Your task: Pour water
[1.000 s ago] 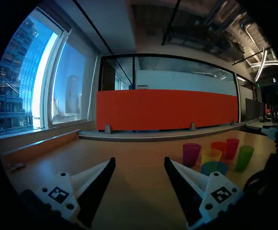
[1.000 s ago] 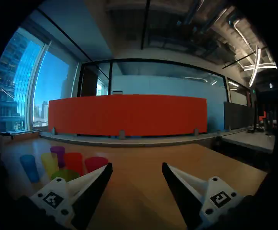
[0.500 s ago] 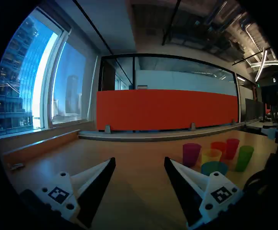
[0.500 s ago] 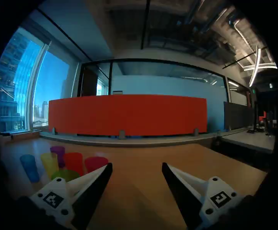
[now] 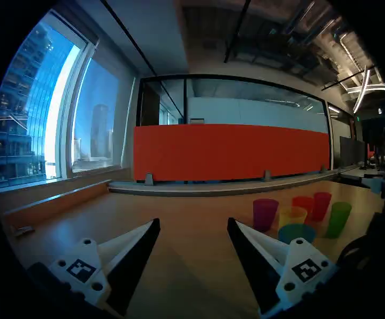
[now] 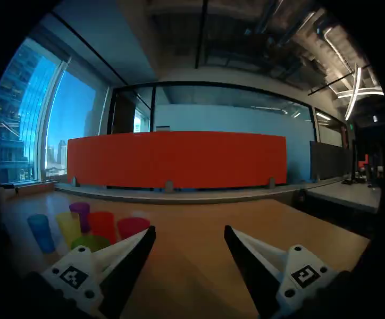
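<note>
Several coloured plastic cups stand in a cluster on the wooden table. In the left gripper view they sit right of my open left gripper [image 5: 193, 228]: a purple cup [image 5: 265, 213], a yellow cup [image 5: 292, 216], a blue cup [image 5: 296, 233], a red cup [image 5: 302, 203], a pink cup [image 5: 321, 205] and a green cup [image 5: 339, 218]. In the right gripper view the same cluster lies to the left of my open right gripper [image 6: 190, 234]: blue cup [image 6: 41, 232], yellow cup [image 6: 68, 227], purple cup [image 6: 80, 211], red cup [image 6: 102, 224], pink cup [image 6: 133, 226], green cup [image 6: 90, 243]. Nothing is between either pair of fingers.
An orange divider panel [image 5: 229, 151] runs along the table's far edge [image 5: 219, 187]. Tall windows [image 5: 38, 122] line the left side. A wooden ledge [image 5: 54, 199] sits under them. Another desk [image 6: 346, 194] stands off to the right beyond the table edge.
</note>
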